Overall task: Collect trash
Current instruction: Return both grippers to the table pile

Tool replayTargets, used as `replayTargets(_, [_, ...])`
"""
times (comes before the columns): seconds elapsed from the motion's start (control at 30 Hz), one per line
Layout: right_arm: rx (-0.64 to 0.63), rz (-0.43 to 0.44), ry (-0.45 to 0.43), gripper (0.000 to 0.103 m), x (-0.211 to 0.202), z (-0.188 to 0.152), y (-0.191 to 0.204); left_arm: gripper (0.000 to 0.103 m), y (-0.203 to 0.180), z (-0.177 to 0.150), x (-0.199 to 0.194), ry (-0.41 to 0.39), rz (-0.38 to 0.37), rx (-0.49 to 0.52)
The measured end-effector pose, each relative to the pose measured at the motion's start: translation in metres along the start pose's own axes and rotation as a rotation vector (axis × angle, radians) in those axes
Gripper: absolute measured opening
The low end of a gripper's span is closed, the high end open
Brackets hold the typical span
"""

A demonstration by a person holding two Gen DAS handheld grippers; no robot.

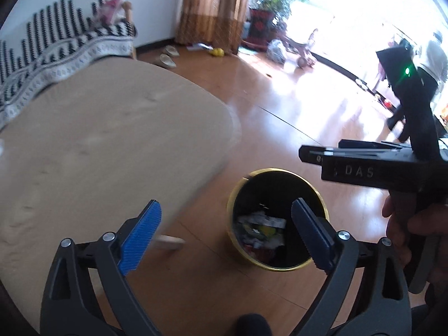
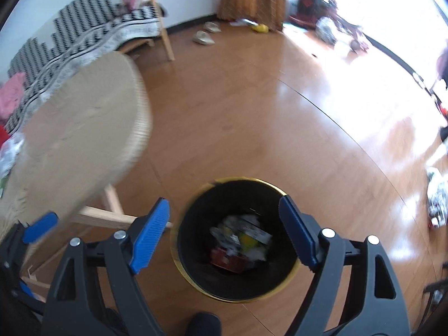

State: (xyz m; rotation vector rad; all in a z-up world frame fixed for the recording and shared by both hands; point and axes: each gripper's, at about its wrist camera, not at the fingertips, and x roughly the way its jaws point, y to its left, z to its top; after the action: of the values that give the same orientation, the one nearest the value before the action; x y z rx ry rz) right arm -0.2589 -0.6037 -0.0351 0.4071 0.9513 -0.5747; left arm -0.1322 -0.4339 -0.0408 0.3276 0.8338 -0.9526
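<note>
both grippers, left [image 1: 226,231] and right [image 2: 224,231], hang over the bin [image 2: 196,282] on the floor beside the table [image 2: 84,128], jaws wide apart and empty. wrappers [image 2: 240,240] already lie in the bin, so that drop looks done. more litter [image 2: 436,201] on the floor at far right probably remains.
</note>
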Motion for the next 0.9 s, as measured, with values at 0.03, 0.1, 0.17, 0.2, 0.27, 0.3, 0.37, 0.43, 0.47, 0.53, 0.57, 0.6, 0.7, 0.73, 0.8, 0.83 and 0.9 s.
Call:
replayTargets(0.03, [-0.031, 0.016, -0.008, 0.079, -0.001, 0.003, 0.021, 0.092, 0.017, 0.001, -0.012, -0.018, 0.035, -0.009])
replayTargets(0.1, [-0.083, 0.051, -0.018, 0.080, 0.000, 0.008, 0.060, 0.092, 0.050, 0.001, -0.030, -0.041, 0.099, -0.036])
replayTargets(0.17, [-0.135, 0.095, -0.021, 0.080, 0.002, 0.009, 0.101, 0.092, 0.089, -0.002, -0.048, -0.055, 0.168, -0.074])
replayTargets(0.2, [-0.168, 0.132, -0.019, 0.081, 0.005, 0.009, 0.131, 0.092, 0.117, -0.006, -0.059, -0.062, 0.213, -0.101])
replayTargets(0.27, [-0.211, 0.196, 0.007, 0.081, 0.012, 0.009, 0.173, 0.092, 0.170, -0.015, -0.076, -0.060, 0.301, -0.148])
replayTargets(0.3, [-0.230, 0.221, 0.021, 0.081, 0.015, 0.008, 0.191, 0.092, 0.189, -0.017, -0.082, -0.054, 0.333, -0.163])
replayTargets(0.37, [-0.275, 0.262, 0.041, 0.081, 0.020, 0.005, 0.229, 0.092, 0.238, -0.027, -0.097, -0.038, 0.392, -0.183])
replayTargets(0.43, [-0.352, 0.287, 0.053, 0.081, 0.024, -0.002, 0.271, 0.093, 0.294, -0.040, -0.114, -0.009, 0.463, -0.179])
replayTargets(0.47, [-0.380, 0.289, 0.055, 0.081, 0.025, -0.004, 0.285, 0.093, 0.327, -0.049, -0.122, 0.006, 0.510, -0.177])
replayTargets(0.53, [-0.439, 0.296, 0.064, 0.081, 0.030, -0.011, 0.317, 0.093, 0.370, -0.060, -0.134, 0.022, 0.557, -0.181])
replayTargets(0.57, [-0.469, 0.297, 0.070, 0.081, 0.034, -0.015, 0.336, 0.093, 0.390, -0.064, -0.138, 0.036, 0.566, -0.189])
replayTargets(0.6, [-0.483, 0.300, 0.073, 0.081, 0.036, -0.018, 0.344, 0.093, 0.416, -0.071, -0.143, 0.055, 0.562, -0.212])
replayTargets(0.7, [-0.526, 0.310, 0.078, 0.081, 0.042, -0.026, 0.378, 0.093, 0.458, -0.081, -0.149, 0.079, 0.573, -0.232])
replayTargets(0.73, [-0.533, 0.320, 0.081, 0.081, 0.043, -0.027, 0.387, 0.093, 0.468, -0.083, -0.148, 0.088, 0.564, -0.229])
replayTargets(0.8, [-0.544, 0.334, 0.089, 0.082, 0.050, -0.027, 0.402, 0.093, 0.484, -0.082, -0.140, 0.097, 0.571, -0.230])
replayTargets(0.83, [-0.555, 0.340, 0.089, 0.083, 0.051, -0.028, 0.410, 0.093, 0.491, -0.082, -0.136, 0.103, 0.575, -0.240])
replayTargets(0.9, [-0.571, 0.353, 0.090, 0.083, 0.051, -0.030, 0.421, 0.093, 0.506, -0.082, -0.127, 0.115, 0.560, -0.258])
